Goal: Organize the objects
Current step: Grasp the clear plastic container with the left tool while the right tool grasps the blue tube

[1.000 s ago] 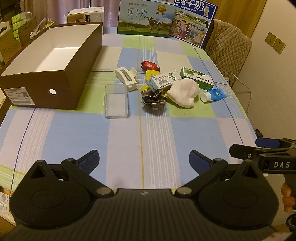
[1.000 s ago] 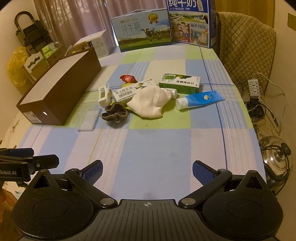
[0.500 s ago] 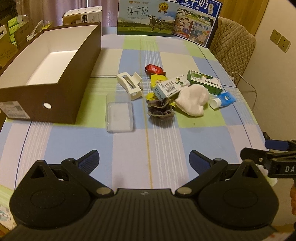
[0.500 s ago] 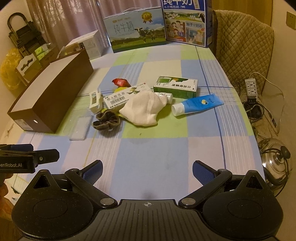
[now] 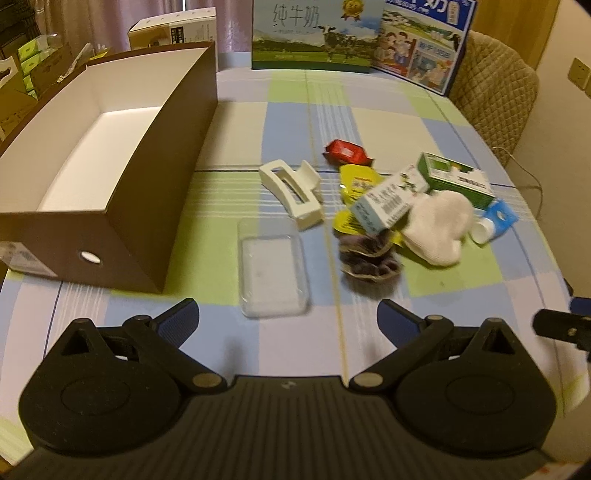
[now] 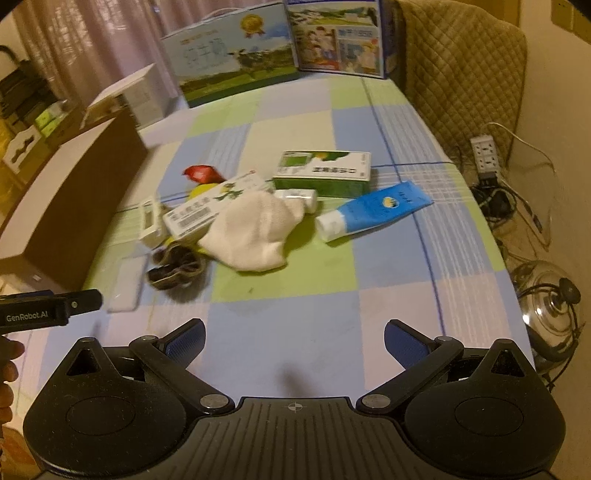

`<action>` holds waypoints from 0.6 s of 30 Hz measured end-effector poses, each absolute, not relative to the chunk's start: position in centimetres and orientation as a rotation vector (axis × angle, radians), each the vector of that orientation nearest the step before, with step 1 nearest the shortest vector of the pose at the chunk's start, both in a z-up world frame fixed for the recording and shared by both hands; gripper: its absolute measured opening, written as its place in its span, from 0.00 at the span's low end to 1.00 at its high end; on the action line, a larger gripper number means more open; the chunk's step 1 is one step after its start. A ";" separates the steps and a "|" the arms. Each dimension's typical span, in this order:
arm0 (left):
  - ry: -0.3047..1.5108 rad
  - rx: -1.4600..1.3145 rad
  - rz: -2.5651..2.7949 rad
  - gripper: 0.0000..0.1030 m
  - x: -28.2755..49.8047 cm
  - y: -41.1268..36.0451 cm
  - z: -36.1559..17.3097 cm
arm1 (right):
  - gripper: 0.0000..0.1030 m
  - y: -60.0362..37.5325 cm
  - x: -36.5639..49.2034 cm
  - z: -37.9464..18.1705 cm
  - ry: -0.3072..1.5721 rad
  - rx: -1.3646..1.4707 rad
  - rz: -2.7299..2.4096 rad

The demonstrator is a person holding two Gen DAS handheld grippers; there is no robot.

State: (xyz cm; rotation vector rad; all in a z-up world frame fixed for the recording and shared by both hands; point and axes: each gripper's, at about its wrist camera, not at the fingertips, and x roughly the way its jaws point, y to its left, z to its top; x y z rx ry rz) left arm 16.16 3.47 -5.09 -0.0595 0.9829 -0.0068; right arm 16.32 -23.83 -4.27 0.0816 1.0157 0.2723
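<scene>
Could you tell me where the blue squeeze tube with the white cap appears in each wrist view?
Left wrist view: the blue squeeze tube with the white cap lies at the far right of the clutter, mostly hidden, right of the white cloth.
Right wrist view: the tube lies in full, right of centre, cap pointing left.
Shared landmark: the green and white carton just behind it.

We count one brown storage box point(image 5: 122, 206), one clear plastic tray point(image 5: 271, 282), one white hair claw point(image 5: 291, 192), two medicine cartons point(image 6: 325, 171), one blue tube point(image 6: 373, 212), one white sock point(image 6: 255, 230), one red packet point(image 5: 347, 152), and two milk cases point(image 5: 316, 33) at upper frame.
</scene>
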 end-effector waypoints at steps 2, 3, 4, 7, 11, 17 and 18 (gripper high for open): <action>0.991 -0.058 0.003 0.94 17.1 3.8 -5.6 | 0.98 -24.1 16.9 -4.6 1.018 0.091 0.258; 0.995 -0.055 0.005 0.93 17.5 3.9 -5.8 | 0.98 -24.3 17.1 -4.7 1.018 0.095 0.254; 0.996 -0.049 0.008 0.92 17.9 4.0 -6.1 | 0.98 -24.4 17.3 -4.9 1.017 0.099 0.246; 1.005 -0.031 0.016 0.90 19.3 4.0 -6.8 | 0.98 -24.8 18.0 -5.3 1.019 0.117 0.224; 1.024 -0.008 0.026 0.87 21.1 4.1 -7.8 | 0.97 -25.3 18.8 -5.9 1.022 0.142 0.189; 1.059 0.010 0.032 0.82 23.4 4.3 -9.4 | 0.93 -26.0 20.1 -6.7 1.019 0.181 0.143; 1.063 0.012 0.029 0.80 23.7 4.3 -9.6 | 0.92 -26.1 20.4 -6.8 1.016 0.186 0.137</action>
